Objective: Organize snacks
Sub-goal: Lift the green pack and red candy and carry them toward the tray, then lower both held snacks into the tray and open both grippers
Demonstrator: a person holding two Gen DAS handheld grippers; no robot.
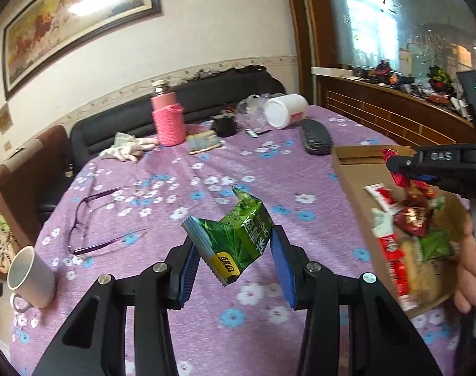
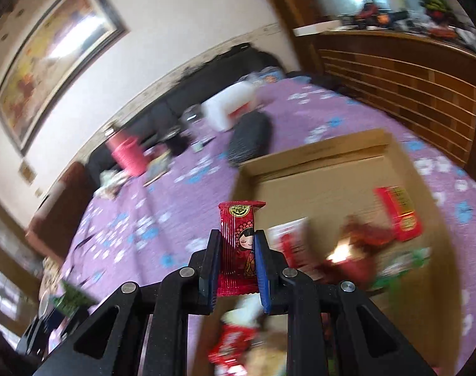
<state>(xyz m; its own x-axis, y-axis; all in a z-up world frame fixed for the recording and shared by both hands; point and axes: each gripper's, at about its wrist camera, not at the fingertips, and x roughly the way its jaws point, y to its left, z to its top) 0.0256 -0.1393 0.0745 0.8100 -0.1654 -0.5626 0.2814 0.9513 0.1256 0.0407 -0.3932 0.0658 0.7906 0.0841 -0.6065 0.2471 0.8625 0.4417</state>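
My left gripper (image 1: 235,238) is shut on a green snack packet (image 1: 231,241) and holds it above the purple flowered tablecloth (image 1: 181,181). My right gripper (image 2: 236,241) is shut on a red candy packet (image 2: 238,247) with a cartoon girl, held above the near left edge of the cardboard box (image 2: 325,185). The box (image 1: 357,169) holds several red and green snack packets (image 1: 410,219). In the left wrist view the right gripper (image 1: 394,163) reaches over the box from the right, a red packet between its fingers. The right wrist view is motion-blurred.
On the table sit purple glasses (image 1: 90,222), a white mug (image 1: 29,275), a pink bottle (image 1: 168,116), a white glove (image 1: 128,148), a tipped white tub (image 1: 285,109) and a black case (image 1: 315,136). A dark sofa (image 1: 187,100) and wooden cabinet (image 1: 394,112) stand behind.
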